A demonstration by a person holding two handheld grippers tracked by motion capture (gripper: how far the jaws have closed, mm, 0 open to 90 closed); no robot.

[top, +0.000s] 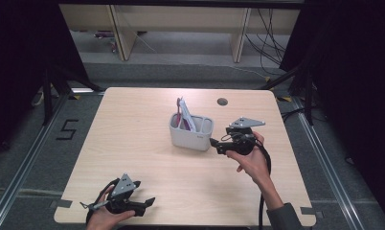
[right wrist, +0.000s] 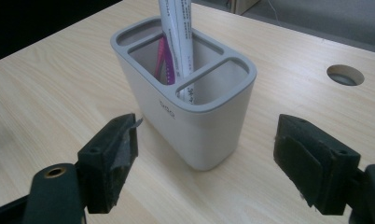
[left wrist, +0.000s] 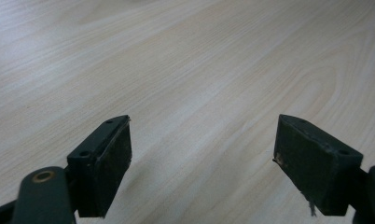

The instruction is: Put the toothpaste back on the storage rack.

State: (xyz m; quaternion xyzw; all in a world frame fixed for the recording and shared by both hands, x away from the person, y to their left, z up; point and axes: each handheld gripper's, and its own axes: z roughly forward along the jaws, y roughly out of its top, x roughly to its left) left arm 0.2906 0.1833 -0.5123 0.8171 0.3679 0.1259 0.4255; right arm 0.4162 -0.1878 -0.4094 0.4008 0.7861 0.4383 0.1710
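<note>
You are holding the right gripper (top: 213, 143) just beside the grey holder (top: 191, 136), at its three o'clock side in the high view, with the jaws pointing toward nine o'clock. Its jaws are standing wide, and nothing is sitting between them; in the right gripper view the holder (right wrist: 190, 116) is standing just ahead of the gap, apart from both pads. Your right hand (top: 252, 160) is wrapping the gripper's body from the five o'clock side, and the cable is trailing down along your forearm toward six o'clock.

The holder is standing upright near the middle of the table (top: 133, 143), slightly toward twelve o'clock. It is divided into compartments. A white tube (right wrist: 178, 42) is leaning in the middle compartment, and a pink toothbrush (right wrist: 161, 58) is standing beside it in the same one, as far as the right gripper view shows. The compartment nearest your gripper is showing bare walls.

You are keeping the left gripper (top: 143, 194) low at the table's seven o'clock corner, in your left hand (top: 104, 215), jaws pointing toward three o'clock. Its jaws are also spread wide, with bare wood (left wrist: 199, 70) between them in the left gripper view.

A round cable hole (top: 222, 101) is sitting at the holder's one o'clock.
</note>
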